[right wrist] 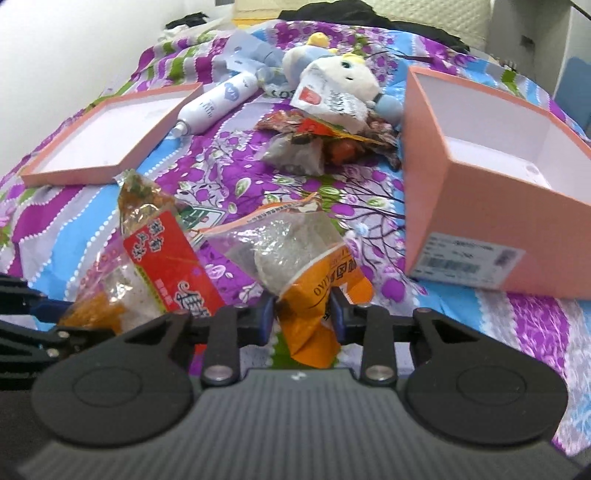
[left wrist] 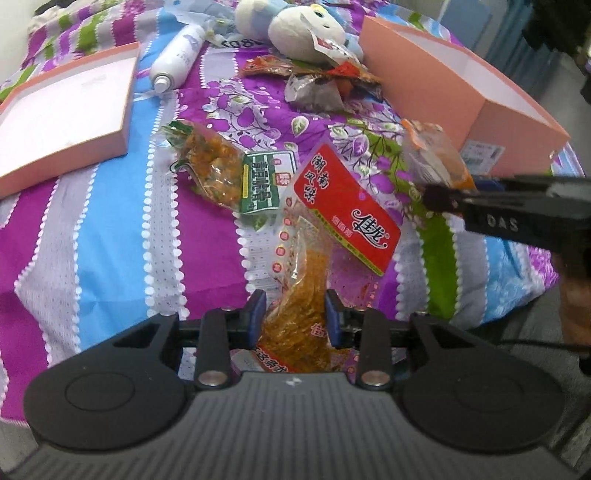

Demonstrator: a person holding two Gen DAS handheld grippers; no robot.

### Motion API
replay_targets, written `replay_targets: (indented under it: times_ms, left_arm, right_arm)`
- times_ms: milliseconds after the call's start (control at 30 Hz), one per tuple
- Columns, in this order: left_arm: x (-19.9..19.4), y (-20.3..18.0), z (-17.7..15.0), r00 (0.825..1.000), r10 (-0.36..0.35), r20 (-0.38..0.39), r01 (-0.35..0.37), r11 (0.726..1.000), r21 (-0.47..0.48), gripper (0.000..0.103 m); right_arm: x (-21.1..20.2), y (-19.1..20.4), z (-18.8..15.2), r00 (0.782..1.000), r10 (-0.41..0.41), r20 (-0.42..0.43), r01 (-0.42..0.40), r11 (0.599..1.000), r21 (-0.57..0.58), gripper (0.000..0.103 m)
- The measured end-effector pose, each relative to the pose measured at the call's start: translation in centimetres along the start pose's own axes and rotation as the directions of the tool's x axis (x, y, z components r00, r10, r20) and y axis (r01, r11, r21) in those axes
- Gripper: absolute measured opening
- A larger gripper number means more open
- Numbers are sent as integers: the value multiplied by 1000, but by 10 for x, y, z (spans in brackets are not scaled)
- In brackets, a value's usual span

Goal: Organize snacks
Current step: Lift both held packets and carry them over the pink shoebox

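The left wrist view shows the left hand-held gripper (left wrist: pixel 295 317) closed on a red snack bag (left wrist: pixel 332 218) full of orange strips, its blue pads (left wrist: pixel 257 312) pressing the bag's lower end. In this view the right hand-held gripper (left wrist: pixel 448 203) comes in from 3 o'clock, pinching an orange snack bag (left wrist: pixel 436 158).

The right wrist view shows that grip up close: the right hand-held gripper (right wrist: pixel 303 319) is closed on the orange snack bag (right wrist: pixel 306 266), and the red snack bag (right wrist: pixel 166 258) sits at 9 o'clock from it. Only this view shows the white wall (right wrist: pixel 74 48) at 11 o'clock and dark clothes (right wrist: pixel 369 14) at 12 o'clock.

A green snack bag (left wrist: pixel 225 173) lies on the bed at 11 o'clock from the red one. More snack bags sit in a pile (left wrist: pixel 325 81) at 12 o'clock.

The tall pink box (right wrist: pixel 491 184) at 2 o'clock looks empty as far as its inside shows. The flat pink lid (right wrist: pixel 107 140) at 10 o'clock is empty too.

Everything lies on a bed sheet (left wrist: pixel 110 240) with purple flowers and blue, green and grey stripes. A white bottle (left wrist: pixel 177 59) and a soft toy (left wrist: pixel 306 29) lie at the far end.
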State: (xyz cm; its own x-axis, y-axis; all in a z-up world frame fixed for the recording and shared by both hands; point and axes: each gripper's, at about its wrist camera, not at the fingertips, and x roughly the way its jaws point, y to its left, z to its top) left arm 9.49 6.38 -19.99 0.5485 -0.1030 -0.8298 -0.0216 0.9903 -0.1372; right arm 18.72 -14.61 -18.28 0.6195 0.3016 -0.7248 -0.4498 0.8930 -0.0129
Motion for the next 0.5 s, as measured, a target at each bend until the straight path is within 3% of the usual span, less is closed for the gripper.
replay_targets:
  times_ms: [500]
  left_arm:
    - [-27,-19,5,997,21,69,-15,996,-87,38]
  right_arm:
    - [-50,-13,-9,999,24,48,-27,998,63,34]
